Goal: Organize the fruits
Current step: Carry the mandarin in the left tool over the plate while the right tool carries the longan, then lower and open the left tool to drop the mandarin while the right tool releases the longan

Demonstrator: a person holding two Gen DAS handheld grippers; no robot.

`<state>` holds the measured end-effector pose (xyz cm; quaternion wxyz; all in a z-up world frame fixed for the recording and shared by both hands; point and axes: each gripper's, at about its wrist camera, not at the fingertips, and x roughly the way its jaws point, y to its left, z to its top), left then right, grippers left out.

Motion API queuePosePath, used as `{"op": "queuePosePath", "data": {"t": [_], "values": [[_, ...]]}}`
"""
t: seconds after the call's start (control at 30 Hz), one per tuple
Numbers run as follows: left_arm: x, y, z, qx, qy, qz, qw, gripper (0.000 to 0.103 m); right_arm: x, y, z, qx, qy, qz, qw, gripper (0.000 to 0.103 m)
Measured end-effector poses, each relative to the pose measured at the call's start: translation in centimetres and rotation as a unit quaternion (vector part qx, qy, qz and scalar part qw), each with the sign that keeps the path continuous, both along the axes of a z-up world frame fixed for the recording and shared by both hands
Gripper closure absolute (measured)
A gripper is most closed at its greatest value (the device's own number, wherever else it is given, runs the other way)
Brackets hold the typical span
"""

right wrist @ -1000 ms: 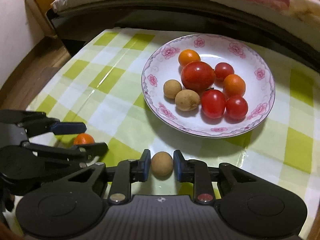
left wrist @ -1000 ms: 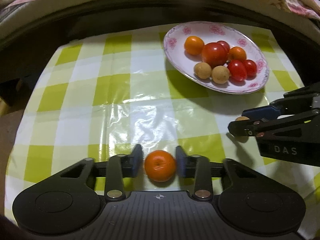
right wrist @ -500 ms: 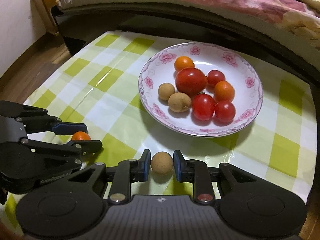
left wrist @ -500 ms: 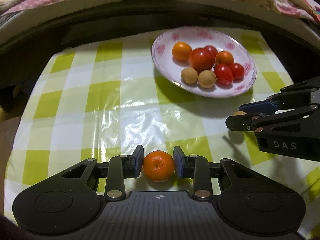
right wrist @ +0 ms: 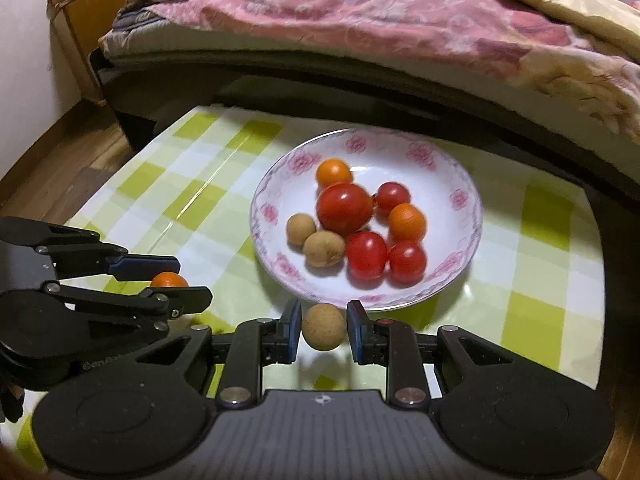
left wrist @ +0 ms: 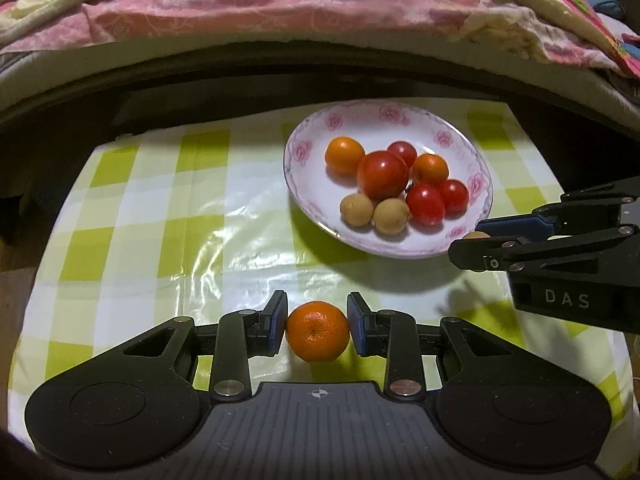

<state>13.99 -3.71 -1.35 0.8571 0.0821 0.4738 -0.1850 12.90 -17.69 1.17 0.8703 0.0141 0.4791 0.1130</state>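
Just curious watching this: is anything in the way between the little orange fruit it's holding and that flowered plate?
Nothing visible. Only bare checked tablecloth lies between the small orange in the left tool and the plate; the right tool sits off to the side.

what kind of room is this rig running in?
Probably a bedroom at home: a bed with a pink floral quilt runs right behind a low table under a green-checked cloth, and a wooden bedside cabinet stands on wood flooring.

On the black body of my right gripper (left wrist: pixel 472 242), seen from my left wrist, I read the pale letters "DAS". My left gripper (right wrist: pixel 176 284) bears faint lettering too blurred to read.
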Motion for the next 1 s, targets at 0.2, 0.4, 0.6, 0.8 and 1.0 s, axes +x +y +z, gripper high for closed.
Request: {"op": "queuePosePath", "data": {"t": [0.2, 0.4, 0.6, 0.8, 1.0], "values": [[1.1, -0.9, 0.7, -0.012, -0.009, 0.001, 0.9999, 0.063, 0.4, -1.2, 0.5, 0.005, -0.009, -0.019, 1.0, 0.074], [2.6, -2.3, 1.3, -0.019, -0.025, -0.003, 0.9995, 0.063, 1.3, -2.1, 0.9, 0.004, -0.019, -0.034, 0.999, 0.074], [4.2, -3.5, 0.8, -0.017, -0.03, -0.006, 0.9994, 0.063, 2.6, -3.2, 0.9, 0.004, -0.026, -0.053, 0.998, 0.074], [5.5, -4.5, 0.6, -0.019, -0.037, -0.008, 0.9991, 0.063, 4.5, -3.9, 0.6, 0.005, -0.027, -0.062, 0.998, 0.074], [6.7, -4.9, 0.1, -0.017, -0.039, -0.008, 0.9991, 0.063, 6.4, -4.1, 0.0, 0.008, -0.027, -0.066, 0.997, 0.074]]}}
